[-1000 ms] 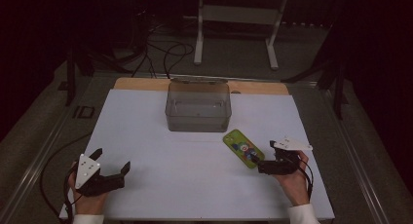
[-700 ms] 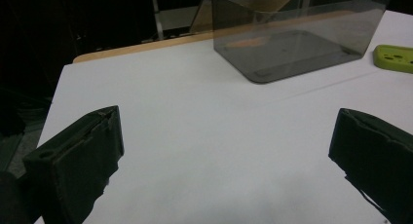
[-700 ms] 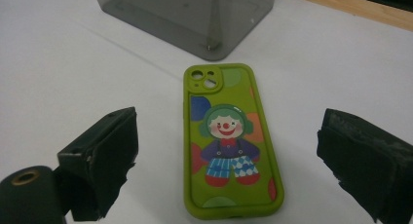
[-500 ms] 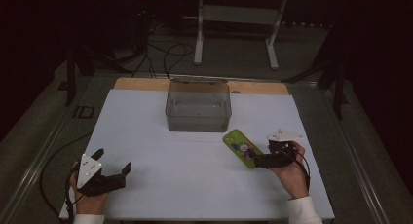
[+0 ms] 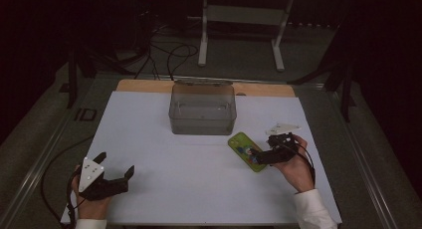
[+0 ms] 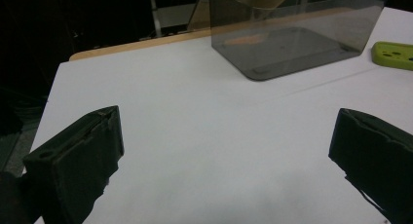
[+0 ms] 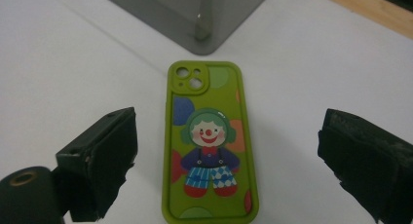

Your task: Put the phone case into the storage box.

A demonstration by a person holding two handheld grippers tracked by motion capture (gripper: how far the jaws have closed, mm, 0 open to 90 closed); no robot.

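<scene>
Right gripper view puts the lime-green rubbery phone case with the cartoon clown [image 7: 211,143] flat on the white table sheet [image 7: 68,63], dead centre between wide-open jaws, untouched. Behind it sits the smoky clear plastic box [image 5: 202,109]. The right gripper [image 5: 263,157] hovers at the case's near end. Risk, I'd say: the case lies low, so jaws closing too high could skid off. The left gripper [image 5: 115,177] rests open, well apart.

From my feed there's a clear smoky plastic box [image 5: 202,109] sitting at the back of the white table [image 5: 164,154], cables [image 5: 164,55] and a metal stand [image 5: 241,20] behind it.
</scene>
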